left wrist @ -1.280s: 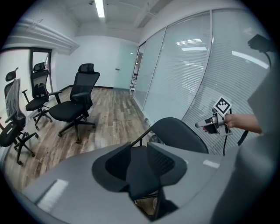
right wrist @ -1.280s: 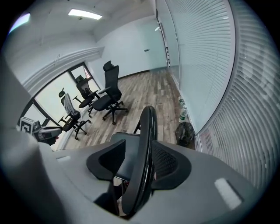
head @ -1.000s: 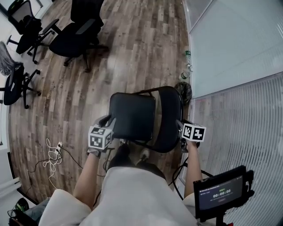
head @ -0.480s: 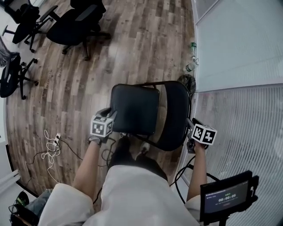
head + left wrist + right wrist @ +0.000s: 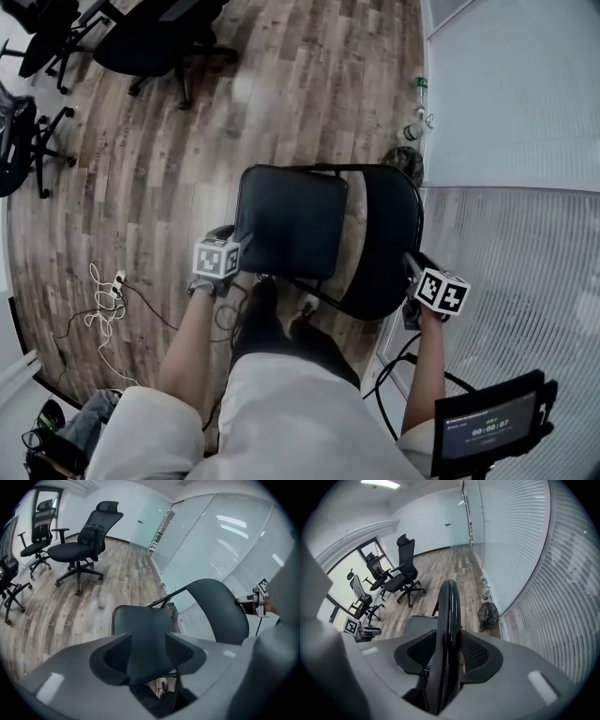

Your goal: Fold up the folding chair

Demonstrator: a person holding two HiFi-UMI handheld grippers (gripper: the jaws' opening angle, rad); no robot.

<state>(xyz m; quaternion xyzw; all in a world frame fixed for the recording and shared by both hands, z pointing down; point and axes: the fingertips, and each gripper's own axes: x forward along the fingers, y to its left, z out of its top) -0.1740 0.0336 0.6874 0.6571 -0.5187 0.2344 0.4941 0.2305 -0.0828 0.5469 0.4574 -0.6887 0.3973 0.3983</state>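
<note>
The chair stands on the wood floor just in front of the person's legs. Its seat is on the left and its back is toward the blinds.

The right gripper is clamped on the back, which runs edge-on between its pads. The right forearm reaches straight out, with the gripper tipped steeply down.

The left gripper is at the seat's near left corner. Its jaws have just been opening and stand apart, with the seat's edge between them but not pinched. The left forearm stretches forward and down.

Office chairs stand well behind. Cables lie to the left, and bottles stand by the glass.
</note>
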